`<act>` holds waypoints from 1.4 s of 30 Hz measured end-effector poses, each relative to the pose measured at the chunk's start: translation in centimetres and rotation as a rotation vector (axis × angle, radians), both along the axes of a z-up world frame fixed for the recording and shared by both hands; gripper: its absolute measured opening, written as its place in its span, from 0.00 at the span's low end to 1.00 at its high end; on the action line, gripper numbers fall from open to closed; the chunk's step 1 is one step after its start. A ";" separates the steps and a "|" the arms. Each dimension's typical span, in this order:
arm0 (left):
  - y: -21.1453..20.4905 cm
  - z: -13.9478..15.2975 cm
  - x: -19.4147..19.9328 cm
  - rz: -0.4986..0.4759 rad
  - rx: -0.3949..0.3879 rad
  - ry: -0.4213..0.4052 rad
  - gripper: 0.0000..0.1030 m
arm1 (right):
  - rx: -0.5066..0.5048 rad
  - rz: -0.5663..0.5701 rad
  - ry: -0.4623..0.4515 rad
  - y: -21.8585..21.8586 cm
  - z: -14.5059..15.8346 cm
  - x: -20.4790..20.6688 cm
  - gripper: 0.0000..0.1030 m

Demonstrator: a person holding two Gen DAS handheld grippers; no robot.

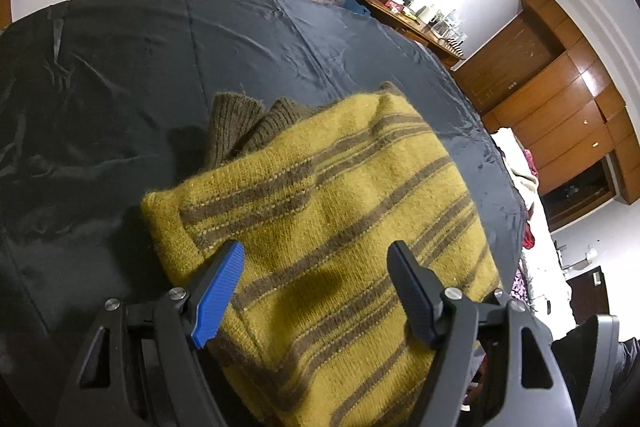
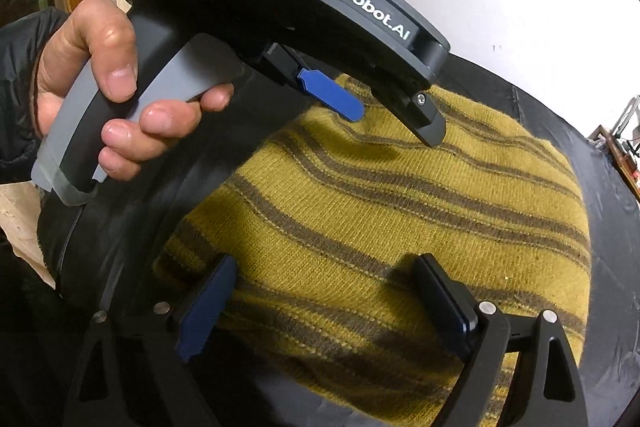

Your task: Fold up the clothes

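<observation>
A mustard-yellow knitted sweater with brown stripes is lying folded into a thick bundle on a black cloth that is covering the work surface. The left gripper is hovering just above the near part of the sweater, and its two fingers, one blue and one black, are standing wide apart with nothing between them. In the left wrist view the sweater is filling the gap between the fingers and is reaching away from them toward the far side, where the brown ribbed cuffs are sticking out from under the yellow bundle onto the cloth.

In the right wrist view the right gripper is also spreading its fingers widely over the sweater, close to the edge of the fabric that is nearest to the camera. I cannot tell whether the fingertips are touching the knit or only hanging very near above it. The same view is showing the left gripper from the side, at the far edge of the sweater, with its blue finger and black finger pointing down to the fabric. A hand is holding its grey handle, and a dark sleeve is visible behind it.

Beyond the cloth, a cluttered desk and wooden cabinets are standing along a white wall.
</observation>
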State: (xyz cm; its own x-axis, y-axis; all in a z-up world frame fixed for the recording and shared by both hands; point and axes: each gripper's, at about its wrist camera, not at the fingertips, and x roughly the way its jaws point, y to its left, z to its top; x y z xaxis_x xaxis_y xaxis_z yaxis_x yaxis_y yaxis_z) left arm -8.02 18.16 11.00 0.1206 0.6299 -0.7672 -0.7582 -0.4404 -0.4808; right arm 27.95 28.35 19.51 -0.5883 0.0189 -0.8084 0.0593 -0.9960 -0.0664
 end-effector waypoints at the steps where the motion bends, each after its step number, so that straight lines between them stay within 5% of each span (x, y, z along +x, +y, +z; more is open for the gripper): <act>1: 0.0 0.2 0.0 0.009 -0.005 -0.003 0.75 | -0.004 0.006 -0.003 0.1 0.1 0.0 0.90; 9: -0.9 3.3 1.6 0.106 -0.039 0.079 0.76 | -0.006 -0.049 0.063 3.7 4.4 1.8 0.90; 14: -1.3 3.9 3.3 0.157 -0.044 0.067 0.77 | 0.020 -0.150 0.026 8.3 4.1 3.0 0.90; 19: -0.8 2.8 4.7 0.167 -0.105 0.082 0.78 | 0.035 -0.015 -0.056 8.8 1.8 3.4 0.91; 29: 0.0 1.2 6.6 0.219 -0.247 0.199 0.79 | 0.037 0.078 -0.051 9.0 1.0 3.8 0.99; 35: -0.1 1.5 7.5 0.262 -0.267 0.244 0.79 | 0.011 0.133 -0.045 9.6 1.4 4.0 0.99; 42: 0.3 2.6 8.2 0.297 -0.284 0.307 0.79 | 0.038 0.038 0.030 12.0 3.7 5.6 0.99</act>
